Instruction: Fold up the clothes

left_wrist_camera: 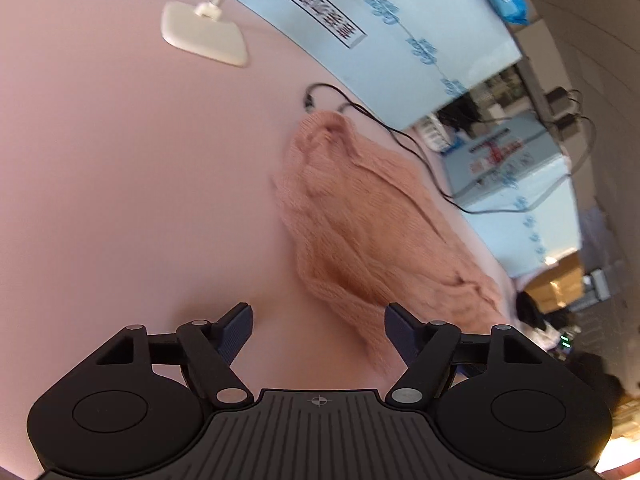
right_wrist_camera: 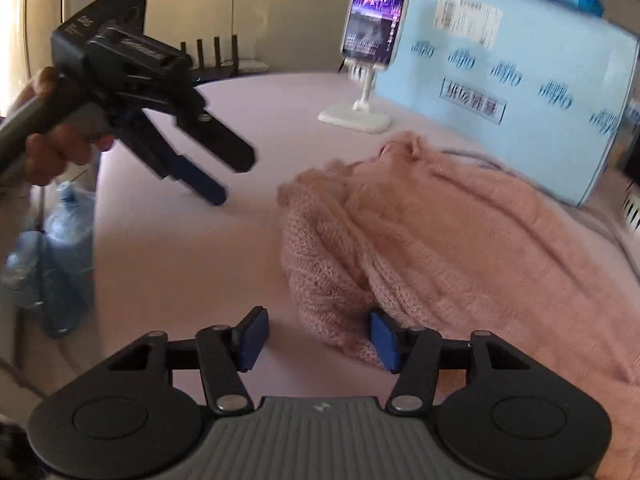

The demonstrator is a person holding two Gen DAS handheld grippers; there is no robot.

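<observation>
A pink fuzzy knit sweater (left_wrist_camera: 360, 216) lies bunched on the pink table (left_wrist_camera: 120, 160); it also shows in the right wrist view (right_wrist_camera: 440, 240). My left gripper (left_wrist_camera: 319, 330) is open and empty, held above the table just left of the sweater's near end. It also shows in the right wrist view (right_wrist_camera: 224, 178), hand-held, up in the air to the left of the sweater. My right gripper (right_wrist_camera: 318, 338) is open, low at the sweater's near left edge. Its right finger (right_wrist_camera: 384, 340) touches the knit fabric, and its left finger is over bare table.
A phone (right_wrist_camera: 376, 28) on a white stand (right_wrist_camera: 356, 114) stands at the back of the table. A light blue box (right_wrist_camera: 520, 100) runs along the far side, and a black cable (left_wrist_camera: 400, 136) lies beside the sweater. Blue water bottles (right_wrist_camera: 52, 256) stand off the table's left edge.
</observation>
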